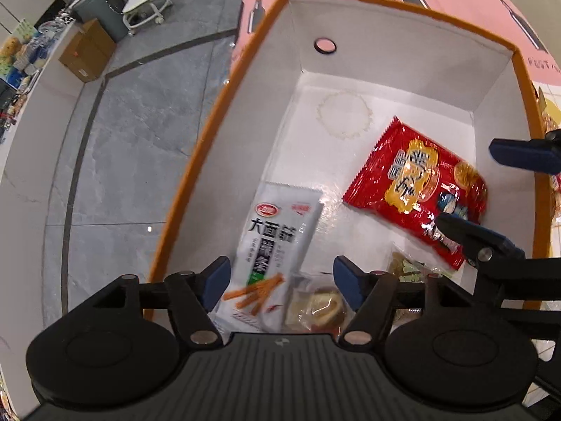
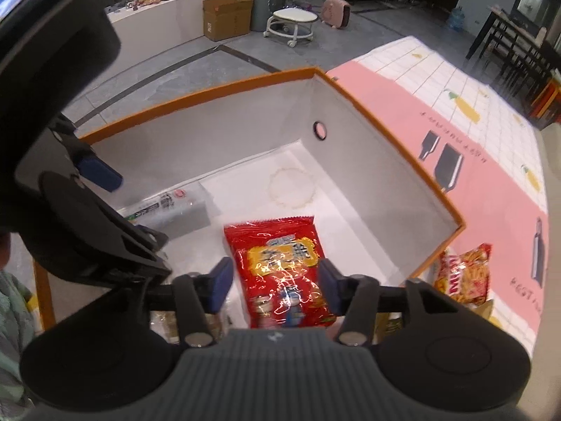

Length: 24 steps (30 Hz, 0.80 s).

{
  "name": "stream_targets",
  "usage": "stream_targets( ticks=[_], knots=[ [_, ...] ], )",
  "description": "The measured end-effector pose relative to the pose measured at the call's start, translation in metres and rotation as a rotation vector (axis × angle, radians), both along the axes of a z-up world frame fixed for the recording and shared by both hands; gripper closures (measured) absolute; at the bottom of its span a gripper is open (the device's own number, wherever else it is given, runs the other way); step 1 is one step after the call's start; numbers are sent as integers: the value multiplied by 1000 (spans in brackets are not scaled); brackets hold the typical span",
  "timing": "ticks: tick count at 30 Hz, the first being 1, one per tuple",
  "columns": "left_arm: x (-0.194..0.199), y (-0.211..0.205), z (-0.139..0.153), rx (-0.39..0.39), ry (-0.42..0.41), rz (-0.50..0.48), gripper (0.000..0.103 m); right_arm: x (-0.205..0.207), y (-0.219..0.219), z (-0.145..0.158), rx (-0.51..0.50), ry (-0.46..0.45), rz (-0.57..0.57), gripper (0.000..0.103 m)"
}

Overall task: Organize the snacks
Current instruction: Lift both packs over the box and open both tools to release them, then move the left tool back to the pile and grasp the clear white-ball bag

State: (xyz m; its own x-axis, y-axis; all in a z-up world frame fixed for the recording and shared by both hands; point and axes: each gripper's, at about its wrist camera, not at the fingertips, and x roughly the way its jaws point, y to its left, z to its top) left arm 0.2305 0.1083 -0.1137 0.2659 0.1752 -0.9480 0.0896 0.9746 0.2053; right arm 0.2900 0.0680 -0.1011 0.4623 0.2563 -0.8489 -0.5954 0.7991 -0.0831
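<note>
Orange-rimmed box point(image 1: 224, 98) already holds a grey pack point(image 1: 277, 242) by its left wall and a red pack point(image 1: 417, 189) near its right wall; left gripper point(image 1: 280, 280) gapes wide, gripping nothing.

Right view: right gripper point(image 2: 275, 282) stands apart around the red pack point(image 2: 280, 266), released; one yellow bag point(image 2: 463, 273) waits outside the box's right corner.

Left gripper point(image 1: 282, 282) jaws apart over orange-rimmed white box point(image 1: 364, 70). Grey-white snack packet point(image 1: 277, 242) lies between the fingers, untouched. Red packet point(image 1: 420, 189) rests farther right, right gripper point(image 1: 491, 189) above it.
</note>
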Motion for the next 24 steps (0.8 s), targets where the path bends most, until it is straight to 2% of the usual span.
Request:
stream_targets(
  ticks=[5,11,21,24],
  knots=[
    [-7,-2,18,0,-51,15,22,-4,-5,11,-4,-53,-7,37],
    [-21,-12,47,-2,-164,11,22,-13,-21,32,31,-138,-40,28],
    [-55,-33,91,-98,-341,54,19,-53,-77,59,162,-251,-134,24],
    [-65,-41,99,-166,-368,67,18,-66,-94,61,192,-273,-167,24]
  ],
)
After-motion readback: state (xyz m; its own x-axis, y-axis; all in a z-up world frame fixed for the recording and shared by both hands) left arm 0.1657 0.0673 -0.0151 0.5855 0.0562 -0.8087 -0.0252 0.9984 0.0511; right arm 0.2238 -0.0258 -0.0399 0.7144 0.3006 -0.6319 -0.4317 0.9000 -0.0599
